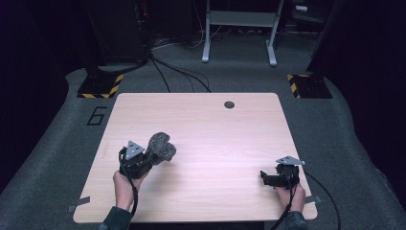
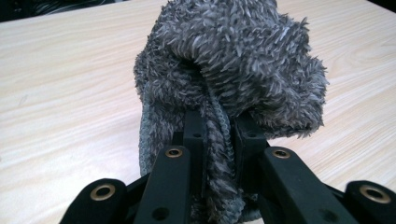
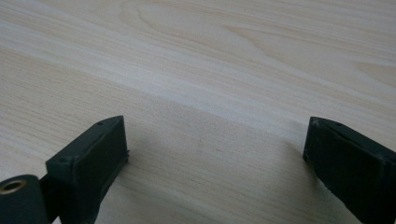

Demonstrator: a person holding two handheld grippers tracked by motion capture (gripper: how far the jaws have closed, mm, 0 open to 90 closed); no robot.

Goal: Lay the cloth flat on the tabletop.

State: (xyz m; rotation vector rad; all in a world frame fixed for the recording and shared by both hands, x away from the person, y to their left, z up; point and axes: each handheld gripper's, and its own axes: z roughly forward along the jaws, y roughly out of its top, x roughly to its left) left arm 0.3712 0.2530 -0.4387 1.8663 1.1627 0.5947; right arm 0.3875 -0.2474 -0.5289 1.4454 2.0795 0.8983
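left gripper pinching grey fuzzy cloth | right gripper low, fingers spread

Left gripper, hand-held, jaws clamped on grey fuzzy cloth. Right gripper, near table right front corner, jaws spread wide, nothing between.

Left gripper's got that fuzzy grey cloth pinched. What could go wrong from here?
The left gripper is shut on just one narrow fold of the cloth; the bulk bunches loose beyond the jaws, so it may slip out if moved fast. That bunch also blocks the left gripper view. The right gripper is open over bare table, far across, so it can't catch a drop.
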